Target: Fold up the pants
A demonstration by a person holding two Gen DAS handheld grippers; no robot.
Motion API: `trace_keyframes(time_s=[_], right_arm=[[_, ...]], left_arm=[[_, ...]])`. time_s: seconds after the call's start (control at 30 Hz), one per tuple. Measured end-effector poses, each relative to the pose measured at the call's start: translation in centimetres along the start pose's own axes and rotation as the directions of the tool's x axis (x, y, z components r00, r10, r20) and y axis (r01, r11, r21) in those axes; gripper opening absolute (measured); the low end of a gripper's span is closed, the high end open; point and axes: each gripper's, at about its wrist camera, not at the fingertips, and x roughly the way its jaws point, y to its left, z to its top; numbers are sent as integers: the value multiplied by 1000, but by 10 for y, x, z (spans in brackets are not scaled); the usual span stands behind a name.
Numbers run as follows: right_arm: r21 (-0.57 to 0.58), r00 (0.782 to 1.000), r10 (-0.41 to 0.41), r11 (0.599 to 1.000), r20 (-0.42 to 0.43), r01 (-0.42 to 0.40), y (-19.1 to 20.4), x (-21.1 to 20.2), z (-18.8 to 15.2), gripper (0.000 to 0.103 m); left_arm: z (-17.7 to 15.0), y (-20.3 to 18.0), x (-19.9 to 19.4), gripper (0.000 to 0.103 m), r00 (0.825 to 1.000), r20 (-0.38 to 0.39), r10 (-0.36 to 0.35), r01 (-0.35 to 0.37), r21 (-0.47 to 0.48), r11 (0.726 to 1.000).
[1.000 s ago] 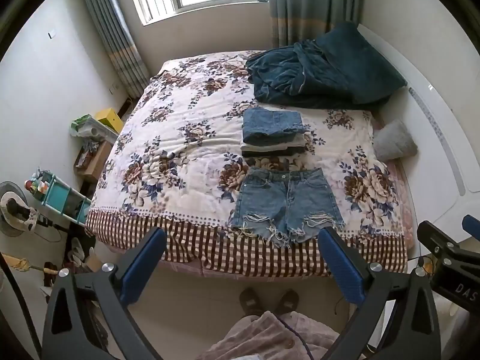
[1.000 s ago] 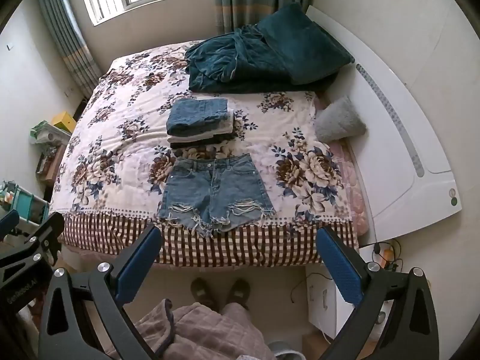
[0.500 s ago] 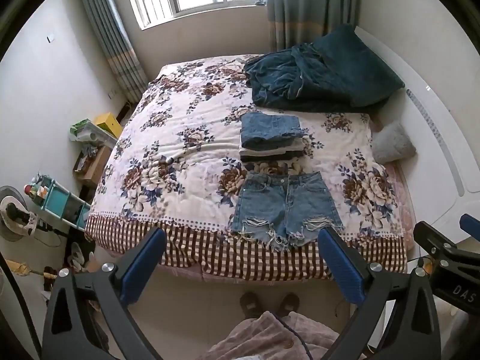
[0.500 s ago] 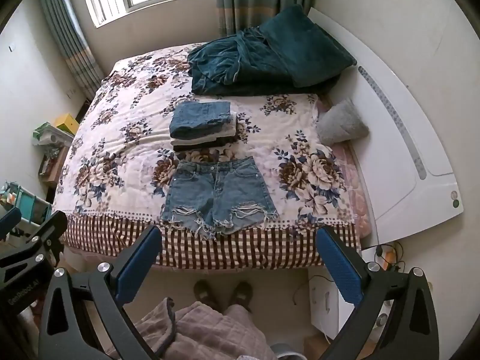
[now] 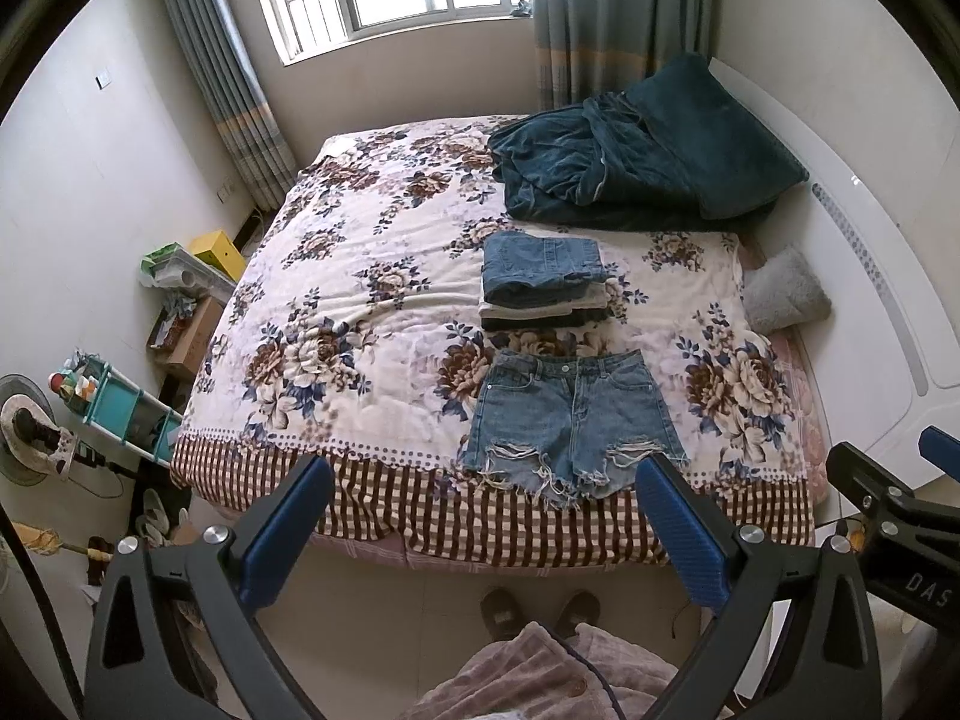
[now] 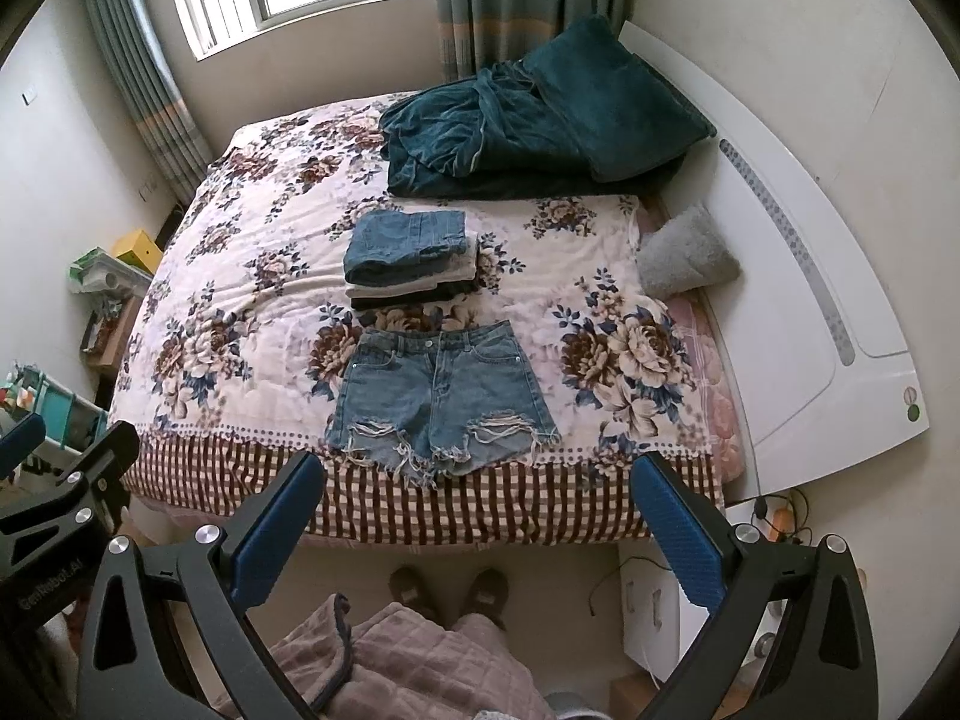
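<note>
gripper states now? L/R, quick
Left tongs: open, holding nothing, above the floor short of the denim shorts.
Right tongs: open, holding nothing, also short of the bed.

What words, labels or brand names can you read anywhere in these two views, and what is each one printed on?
"DAS": white letters on the black frame of the right gripper, cut off at the left wrist view's edge.
"GenRobot.AI": faint grey letters on the black frame of the left gripper, seen in the right wrist view; blurred, so a probable reading.
The waistband tag on the frayed blue denim shorts is too small to read.
</note>
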Motion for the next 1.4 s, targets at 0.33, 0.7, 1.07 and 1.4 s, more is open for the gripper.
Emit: trace_keyframes(time_s=[0.33, 0.7, 1.07, 1.4], right_arm=[[0, 1000, 1, 1000, 2, -1, 1, 0, -1, 103], [-3, 1000, -4, 1000, 12, 4, 4, -7, 6, 103], [-9, 1000, 0, 1000, 21, 0, 6, -16, 13, 103], [-9, 1000, 3, 1000, 28, -2, 4, -21, 8, 103]], left_arm=[[-3, 1, -1, 103, 1000, 5, -1, 1, 1, 1000], [4, -2, -2, 103, 1000, 9, -7, 7, 3, 1000], [15, -6, -7, 103, 1000, 21, -10, 10, 1, 1000], [13, -6, -8, 103, 1000, 24, -12, 12, -1, 1000]])
